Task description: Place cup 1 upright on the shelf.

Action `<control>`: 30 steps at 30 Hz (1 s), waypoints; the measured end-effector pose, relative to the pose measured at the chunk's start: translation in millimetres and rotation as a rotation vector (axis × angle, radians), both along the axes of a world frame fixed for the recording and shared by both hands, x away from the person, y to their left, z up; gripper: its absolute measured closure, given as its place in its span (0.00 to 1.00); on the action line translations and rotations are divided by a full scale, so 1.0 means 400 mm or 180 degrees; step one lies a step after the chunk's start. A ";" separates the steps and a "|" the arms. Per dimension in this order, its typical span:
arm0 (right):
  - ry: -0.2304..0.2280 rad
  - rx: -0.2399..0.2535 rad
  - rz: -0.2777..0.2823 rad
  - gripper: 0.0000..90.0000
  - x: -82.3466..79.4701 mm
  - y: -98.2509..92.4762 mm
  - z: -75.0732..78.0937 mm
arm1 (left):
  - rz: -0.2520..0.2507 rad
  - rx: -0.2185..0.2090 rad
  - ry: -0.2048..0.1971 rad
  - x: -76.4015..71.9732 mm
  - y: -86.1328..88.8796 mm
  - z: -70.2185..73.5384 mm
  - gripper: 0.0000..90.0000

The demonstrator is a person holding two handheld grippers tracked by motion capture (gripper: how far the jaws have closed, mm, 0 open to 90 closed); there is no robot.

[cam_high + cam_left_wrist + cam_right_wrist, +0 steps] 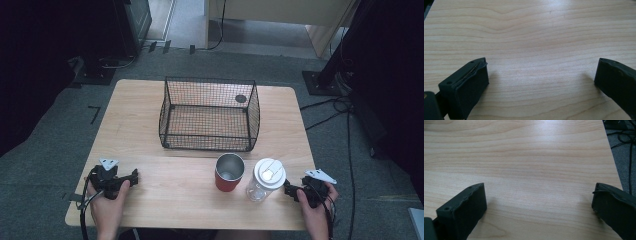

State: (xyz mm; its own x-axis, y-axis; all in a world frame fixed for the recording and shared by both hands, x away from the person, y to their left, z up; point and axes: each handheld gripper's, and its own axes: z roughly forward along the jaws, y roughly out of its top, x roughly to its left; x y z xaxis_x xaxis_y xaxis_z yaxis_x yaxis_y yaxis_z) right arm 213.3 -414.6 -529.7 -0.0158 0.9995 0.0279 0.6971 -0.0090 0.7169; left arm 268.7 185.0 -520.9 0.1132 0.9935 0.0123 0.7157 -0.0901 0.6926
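Right tongs point(290, 189), spread wide and empty, rest on desk point(150, 125) just right of upright clear bottle point(265, 180); left tongs point(134, 177), also spread, sit well left of it.

We cannot see inside the bottle point(265, 180) beneath its white lid; the frame's lower edge cuts both forearms, and the cup's point(229, 172) depth stays shadowed.

The high view is dim and soft, its corners sinking into near black. The light wooden table point(150, 125) is evenly lit, with a bright glare spot on the white plastic bottle lid point(269, 173). In both gripper views a pale sheen crosses the wood grain, soft shadows lie beside the slightly blurred black jaws.
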 end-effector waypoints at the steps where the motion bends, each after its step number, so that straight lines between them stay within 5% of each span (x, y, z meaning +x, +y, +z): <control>1: 0.0000 0.0000 0.0000 0.00 0.000 0.000 0.000 | 0.0001 0.0000 0.0000 0.000 0.000 0.000 0.00; 11: -0.0001 0.0005 0.0017 0.00 0.000 0.001 0.000 | 0.0014 -0.0010 -0.0004 -0.014 -0.010 0.006 0.00; 19: -0.0001 0.0005 0.0016 0.00 0.000 0.001 0.000 | -0.0321 -0.0144 -0.0219 -0.037 -0.074 0.056 0.00; 30: -0.0001 0.0003 0.0018 0.00 0.000 0.001 0.000 | -0.0682 -0.0158 -0.0377 -0.056 -0.167 0.104 0.00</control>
